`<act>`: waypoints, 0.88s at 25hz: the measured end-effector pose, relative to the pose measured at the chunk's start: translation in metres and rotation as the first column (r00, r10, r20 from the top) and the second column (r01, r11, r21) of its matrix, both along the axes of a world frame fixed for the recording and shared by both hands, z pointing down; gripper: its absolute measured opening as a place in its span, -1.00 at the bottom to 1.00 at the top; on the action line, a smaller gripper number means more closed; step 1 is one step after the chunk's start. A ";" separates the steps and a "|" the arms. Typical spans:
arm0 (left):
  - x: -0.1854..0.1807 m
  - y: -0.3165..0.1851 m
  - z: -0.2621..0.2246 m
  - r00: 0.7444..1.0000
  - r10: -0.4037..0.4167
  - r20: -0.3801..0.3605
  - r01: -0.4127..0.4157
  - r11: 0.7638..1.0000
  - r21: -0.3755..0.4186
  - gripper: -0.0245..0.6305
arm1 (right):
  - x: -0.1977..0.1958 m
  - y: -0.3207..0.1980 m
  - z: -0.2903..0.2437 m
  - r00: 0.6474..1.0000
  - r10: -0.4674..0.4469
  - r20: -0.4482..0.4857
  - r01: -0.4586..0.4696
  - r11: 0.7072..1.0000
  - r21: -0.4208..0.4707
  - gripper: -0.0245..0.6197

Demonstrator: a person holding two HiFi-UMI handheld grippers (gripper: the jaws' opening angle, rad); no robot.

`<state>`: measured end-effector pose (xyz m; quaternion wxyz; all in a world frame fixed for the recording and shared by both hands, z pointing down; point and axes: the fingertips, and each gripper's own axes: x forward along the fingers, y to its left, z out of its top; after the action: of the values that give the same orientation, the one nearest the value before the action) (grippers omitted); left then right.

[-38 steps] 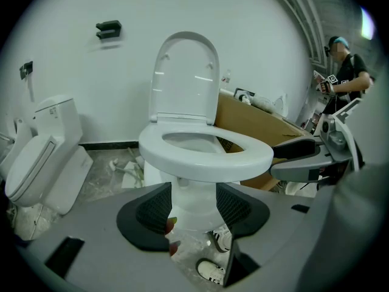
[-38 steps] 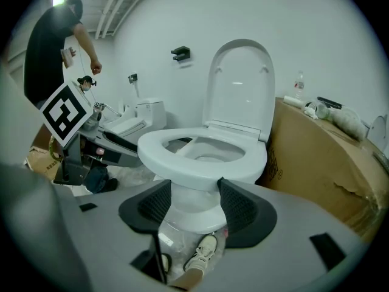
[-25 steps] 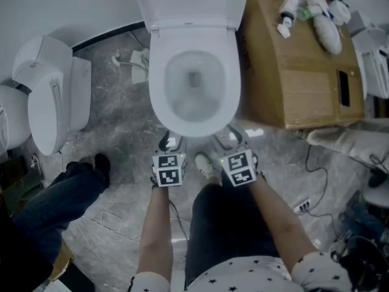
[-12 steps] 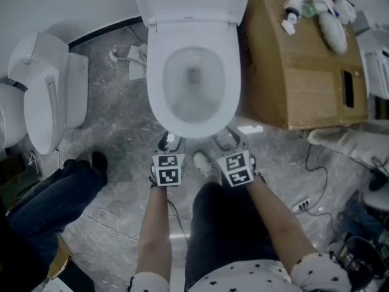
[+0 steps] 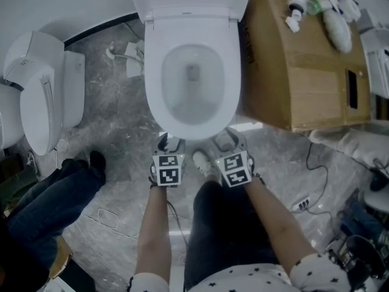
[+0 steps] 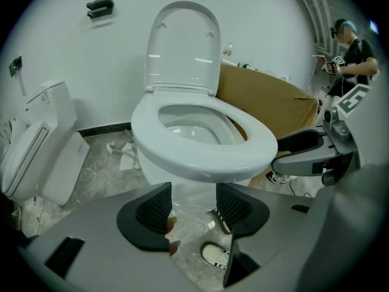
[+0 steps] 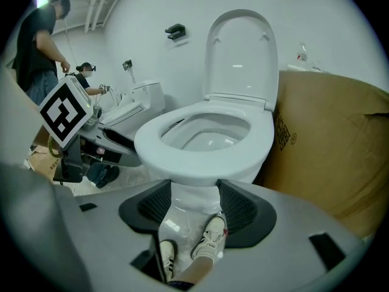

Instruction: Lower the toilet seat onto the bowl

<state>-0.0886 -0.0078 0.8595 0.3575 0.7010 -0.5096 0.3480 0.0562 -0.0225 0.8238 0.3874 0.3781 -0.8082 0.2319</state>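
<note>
So, your left gripper (image 6: 194,207) has its two black ribbed jaws spread wide with nothing pinched between them. All you see in the gap is the toilet's base. Same deal with your right gripper (image 7: 197,207): the jaws are well apart and gripping nothing, and your white sneaker (image 7: 209,236) shows through the gap. In the head view you're holding both side by side, low, just in front of the toilet's front edge and not touching it.

The white oval plastic toilet seat (image 6: 203,154) is lying flat on the white ceramic bowl (image 5: 191,96), while the white rounded lid (image 6: 182,47) stands upright behind it.

Just beside the toilet on your right is a big brown cardboard box (image 5: 304,72) with a few white bottles (image 5: 328,17) at its far corner. Off to your left, well apart, a second white toilet (image 5: 42,102) sits on the grey marbled floor (image 5: 115,132). Someone's leg in dark jeans (image 5: 48,199) is near the floor's left edge.
</note>
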 end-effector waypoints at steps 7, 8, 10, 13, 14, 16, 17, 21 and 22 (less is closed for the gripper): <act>0.000 0.003 0.017 1.000 0.013 0.001 -0.013 0.999 -0.029 -0.22 | 0.000 0.002 0.016 1.000 -0.003 -0.017 0.003 1.000 -0.026 -0.17; 0.000 0.003 0.019 1.000 0.014 0.000 -0.014 0.999 -0.033 -0.22 | 0.000 0.002 0.018 1.000 -0.003 -0.019 0.002 1.000 -0.030 -0.17; 0.001 0.004 0.023 1.000 0.018 0.002 -0.018 0.999 -0.040 -0.22 | 0.000 0.003 0.022 1.000 -0.003 -0.022 0.003 0.999 -0.039 -0.17; 0.001 0.005 0.029 1.000 0.027 0.007 -0.026 0.998 -0.051 -0.22 | 0.001 0.004 0.029 1.000 -0.006 -0.029 0.005 0.999 -0.049 -0.17; 0.001 0.005 0.031 1.000 0.029 0.008 -0.029 0.998 -0.054 -0.22 | 0.002 0.004 0.031 1.000 -0.007 -0.031 0.005 0.999 -0.052 -0.17; 0.001 0.004 0.035 0.999 0.034 0.010 -0.033 0.998 -0.059 -0.22 | 0.002 0.004 0.035 0.999 -0.008 -0.034 0.006 0.998 -0.057 -0.17; 0.001 0.004 0.037 0.999 0.034 0.011 -0.034 0.998 -0.062 -0.22 | 0.002 0.003 0.037 0.999 -0.009 -0.036 0.007 0.998 -0.060 -0.17; 0.001 0.006 0.045 0.999 0.034 0.013 -0.033 0.997 -0.076 -0.22 | 0.002 0.004 0.044 0.999 -0.012 -0.040 0.009 0.997 -0.072 -0.17; 0.001 0.006 0.047 0.999 0.035 0.015 -0.034 0.996 -0.080 -0.22 | 0.002 0.004 0.046 0.999 -0.012 -0.041 0.009 0.997 -0.074 -0.17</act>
<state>-0.0873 -0.0017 0.9061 0.3749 0.6921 -0.4859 0.3799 0.0586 -0.0182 0.8694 0.4191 0.3640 -0.7928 0.2517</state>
